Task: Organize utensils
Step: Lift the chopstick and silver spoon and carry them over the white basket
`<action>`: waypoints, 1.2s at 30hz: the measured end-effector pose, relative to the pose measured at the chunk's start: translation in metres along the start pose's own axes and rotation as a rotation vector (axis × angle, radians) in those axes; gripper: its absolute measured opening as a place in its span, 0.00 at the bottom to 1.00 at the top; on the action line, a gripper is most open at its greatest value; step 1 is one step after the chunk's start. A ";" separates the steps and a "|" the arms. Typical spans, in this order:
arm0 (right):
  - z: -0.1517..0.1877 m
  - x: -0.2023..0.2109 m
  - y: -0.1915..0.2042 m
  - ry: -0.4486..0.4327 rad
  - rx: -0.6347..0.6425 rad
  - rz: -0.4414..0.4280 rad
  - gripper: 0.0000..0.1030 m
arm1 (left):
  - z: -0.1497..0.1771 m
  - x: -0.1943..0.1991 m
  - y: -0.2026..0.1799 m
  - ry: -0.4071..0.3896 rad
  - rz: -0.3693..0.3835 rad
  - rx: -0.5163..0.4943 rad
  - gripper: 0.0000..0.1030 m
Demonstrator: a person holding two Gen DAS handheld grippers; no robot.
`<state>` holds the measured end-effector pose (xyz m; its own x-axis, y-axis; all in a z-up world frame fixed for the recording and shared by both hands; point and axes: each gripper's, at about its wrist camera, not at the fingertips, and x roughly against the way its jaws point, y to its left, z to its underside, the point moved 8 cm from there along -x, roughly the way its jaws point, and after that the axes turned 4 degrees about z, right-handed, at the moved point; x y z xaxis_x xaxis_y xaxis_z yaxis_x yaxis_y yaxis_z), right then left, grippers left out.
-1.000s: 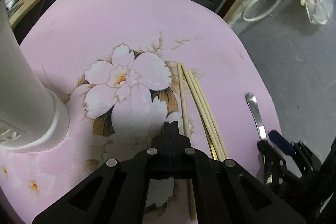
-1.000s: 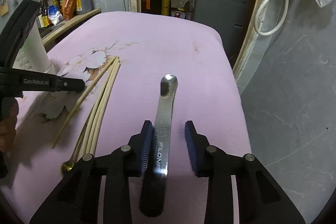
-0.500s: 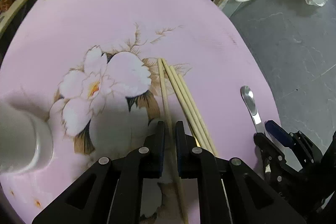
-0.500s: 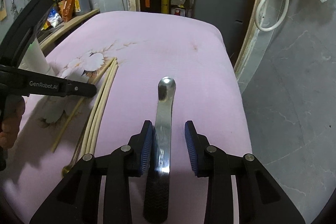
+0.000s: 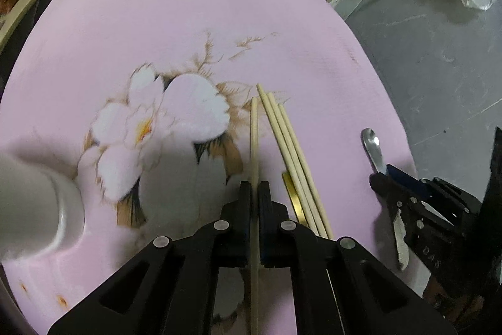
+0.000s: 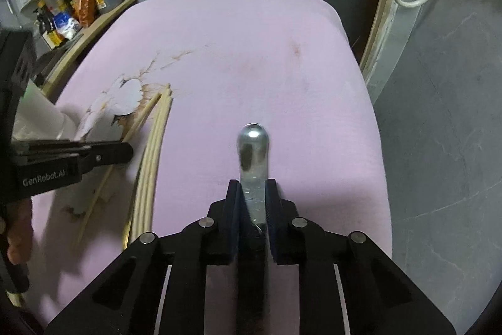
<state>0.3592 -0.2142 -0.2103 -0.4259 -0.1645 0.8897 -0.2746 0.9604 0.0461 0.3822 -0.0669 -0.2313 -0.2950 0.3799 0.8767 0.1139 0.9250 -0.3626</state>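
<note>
Chopsticks lie on the pink floral surface: one single chopstick sits apart from the chopstick bundle, on the side nearer the white holder. The left gripper has its fingers narrowed onto the single chopstick, which runs lengthwise between them. The right gripper has its fingers clamped on the metal knife, on the far side of the bundle from the holder. A gold utensil lies partly under the bundle.

Risk: the chopstick is thin and round, gripped along its axis; it is likely to roll or slide out on lifting. The knife may pivot downward if held off its balance point.
</note>
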 end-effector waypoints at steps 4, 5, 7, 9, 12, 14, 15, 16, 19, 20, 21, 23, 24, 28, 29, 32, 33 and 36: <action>0.001 0.016 0.000 -0.078 -0.046 -0.061 0.13 | 0.015 0.025 0.006 -0.079 0.044 0.031 0.02; 0.003 0.024 0.002 -0.122 -0.048 -0.080 0.13 | 0.018 0.035 0.006 -0.119 0.054 0.028 0.02; 0.006 0.037 0.011 -0.187 -0.034 -0.098 0.13 | 0.024 0.055 0.004 -0.210 0.068 0.013 0.02; 0.009 0.051 0.022 -0.254 -0.009 -0.116 0.13 | 0.030 0.072 0.003 -0.278 0.068 -0.001 0.02; 0.011 0.070 0.034 -0.335 -0.009 -0.148 0.13 | 0.041 0.092 0.005 -0.349 0.044 -0.004 0.02; 0.011 0.081 0.040 -0.378 -0.017 -0.158 0.13 | 0.043 0.104 0.003 -0.393 0.053 0.000 0.02; 0.008 0.088 0.044 -0.401 -0.023 -0.164 0.13 | 0.042 0.108 0.002 -0.413 0.054 -0.001 0.02; 0.005 0.094 0.048 -0.423 -0.029 -0.176 0.13 | 0.041 0.114 0.000 -0.433 0.054 -0.003 0.02; -0.006 0.119 0.064 -0.500 -0.032 -0.209 0.13 | 0.037 0.142 0.000 -0.511 0.041 -0.019 0.02; -0.012 0.128 0.072 -0.528 -0.028 -0.222 0.13 | 0.035 0.156 0.001 -0.545 0.036 -0.027 0.02; -0.017 0.132 0.076 -0.543 -0.027 -0.230 0.13 | 0.031 0.160 0.000 -0.566 0.035 -0.032 0.02; -0.030 0.144 0.091 -0.584 -0.024 -0.258 0.13 | 0.027 0.183 0.003 -0.620 0.031 -0.044 0.02; -0.036 0.148 0.096 -0.598 -0.026 -0.271 0.13 | 0.030 0.193 0.004 -0.640 0.031 -0.046 0.02; -0.060 0.167 0.128 -0.674 -0.013 -0.323 0.13 | 0.026 0.243 0.024 -0.741 0.031 -0.041 0.02; -0.068 0.171 0.139 -0.694 -0.005 -0.336 0.13 | 0.021 0.251 0.029 -0.759 0.027 -0.039 0.02; -0.084 0.179 0.165 -0.741 0.006 -0.361 0.13 | 0.009 0.277 0.050 -0.826 0.010 -0.026 0.02; -0.091 0.181 0.174 -0.759 0.007 -0.370 0.13 | 0.006 0.284 0.057 -0.840 0.005 -0.022 0.02; -0.110 0.187 0.200 -0.804 -0.004 -0.386 0.13 | -0.001 0.304 0.085 -0.895 -0.016 -0.004 0.02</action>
<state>0.3199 -0.0285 0.0151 -0.7808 -0.5833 0.2239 -0.5219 0.8059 0.2795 0.3035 0.1268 0.0047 -0.9261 0.2206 0.3062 0.1059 0.9307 -0.3501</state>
